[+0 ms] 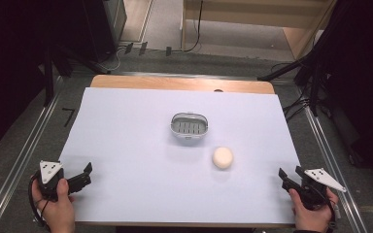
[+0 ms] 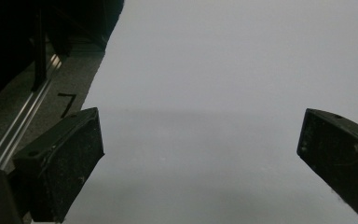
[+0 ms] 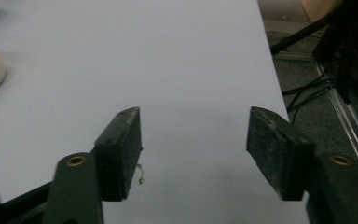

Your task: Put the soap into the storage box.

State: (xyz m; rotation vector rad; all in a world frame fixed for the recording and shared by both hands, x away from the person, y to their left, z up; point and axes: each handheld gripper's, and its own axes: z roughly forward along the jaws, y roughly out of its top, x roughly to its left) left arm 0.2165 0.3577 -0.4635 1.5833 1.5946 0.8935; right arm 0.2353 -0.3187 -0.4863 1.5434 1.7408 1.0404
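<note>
High view puts the round, cream-coloured, soap-like lump (image 1: 222,158) on the white sheet (image 1: 126,145), just in front and to the right of the small oval grey-white plastic dish with a slotted floor (image 1: 190,138), close by but not touching it; my right tongs (image 1: 290,172) sit nearest to it at the near right corner, released, jaws apart with nothing between them; my left tongs (image 1: 85,175) rest at the near left corner, also released and empty. I judge the lump is mine to pick up; I would come in low from the right, straddle its widest part and squeeze gently, since it looks smooth and may roll. Nothing stands between tongs and lump; the dish beyond it is what I could knock; cables (image 1: 296,104) lie on the floor, well apart.
</note>
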